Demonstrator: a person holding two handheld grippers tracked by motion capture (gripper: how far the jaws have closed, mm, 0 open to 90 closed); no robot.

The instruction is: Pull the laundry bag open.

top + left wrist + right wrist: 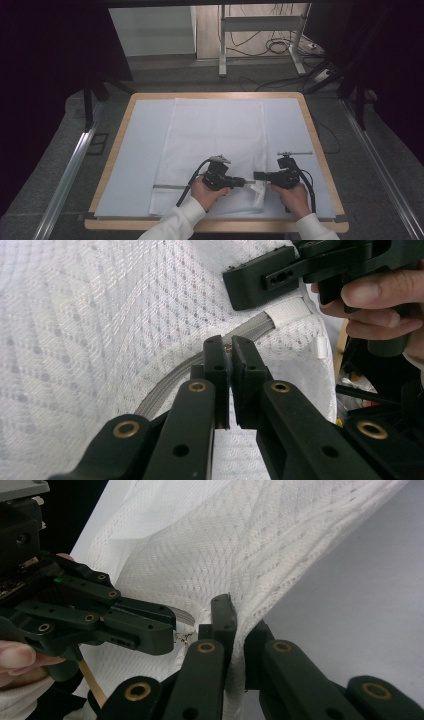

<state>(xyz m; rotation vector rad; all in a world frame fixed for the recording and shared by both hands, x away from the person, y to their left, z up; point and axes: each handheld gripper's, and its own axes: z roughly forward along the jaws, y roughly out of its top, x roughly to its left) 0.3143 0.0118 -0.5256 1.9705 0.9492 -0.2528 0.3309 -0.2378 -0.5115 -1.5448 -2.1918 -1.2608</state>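
**Mesh laundry bag pinched at its zipper end by both hand-held grippers**

The mesh bag (215, 150), white and flat, lies lengthwise along the middle of the surface (135, 150), which is covered by a pale blue sheet inside a wooden rim. In the high view its near end sits between the two hands. The left hand-held gripper (245, 181) points to the right across the bag's near right corner, and the right hand-held gripper (256, 176) points left toward it, so the two tips meet almost nose to nose over that corner. A grey zipper line (170, 186) runs across the bag near its front edge. White sleeves come in from the bottom edge.

In the left gripper view, the left hand-held gripper (229, 351) has its jaws drawn tight together, with a small brass zipper pull (228, 347) caught between the tips. The grey zipper tape (175, 377) curves away beneath them over the white netting. The right hand-held gripper (260, 282) shows just beyond, held by fingers (372, 292) at the upper right, close to a white fabric tab (287, 315) at the zipper's end.

In the right gripper view, the right hand-held gripper (235, 615) is clamped narrow on a fold of the mesh bag (240, 545), the fabric drawn up between its jaws. The left hand-held gripper (172, 630) comes in from the left, its tip just beside that fold, with the small metal pull (184, 638) at its end.
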